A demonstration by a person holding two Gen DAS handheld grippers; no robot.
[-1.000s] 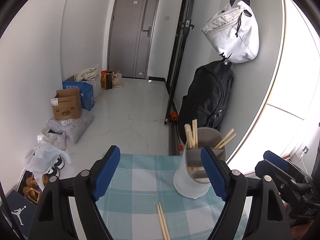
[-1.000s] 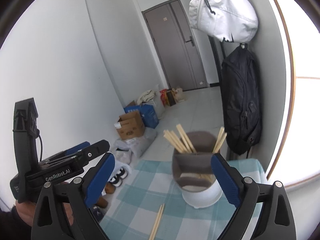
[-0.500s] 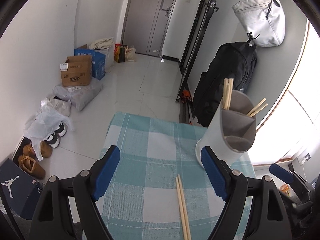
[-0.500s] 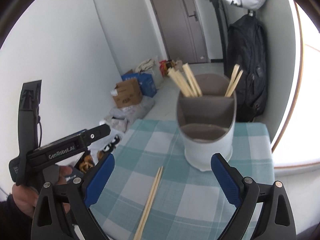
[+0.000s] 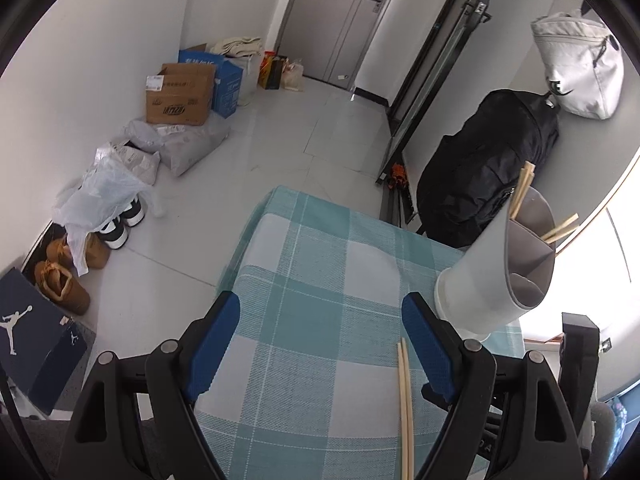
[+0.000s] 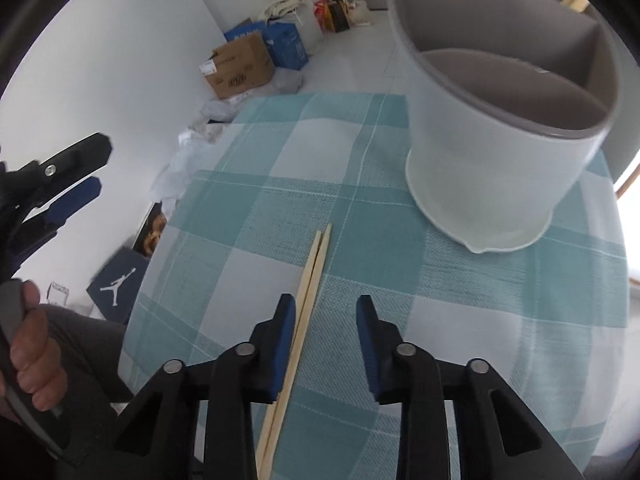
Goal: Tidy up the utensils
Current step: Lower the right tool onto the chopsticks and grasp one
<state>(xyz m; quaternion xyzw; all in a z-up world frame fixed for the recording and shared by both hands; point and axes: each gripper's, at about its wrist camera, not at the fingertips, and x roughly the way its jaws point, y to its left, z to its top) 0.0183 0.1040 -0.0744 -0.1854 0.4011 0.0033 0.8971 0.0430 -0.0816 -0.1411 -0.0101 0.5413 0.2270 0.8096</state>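
Right wrist view: dropped onto the chopsticks [image 6: 310, 280] near the holder [image 6: 500, 128], right gripper [image 6: 326, 332] now closing round them, not yet pinching, left gripper [image 5: 320, 336] wide, empty.

A dark blue shoebox [image 5: 36, 344] on the floor is showing a white Jumpman logo. A brown cardboard box [image 5: 178, 96] and a blue carton [image 5: 224, 76] behind it are carrying print too small to read.

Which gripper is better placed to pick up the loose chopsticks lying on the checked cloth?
Right. The right gripper already straddles the chopsticks, jaws closing around them, pads not yet pressing. The left gripper hangs open beside them.
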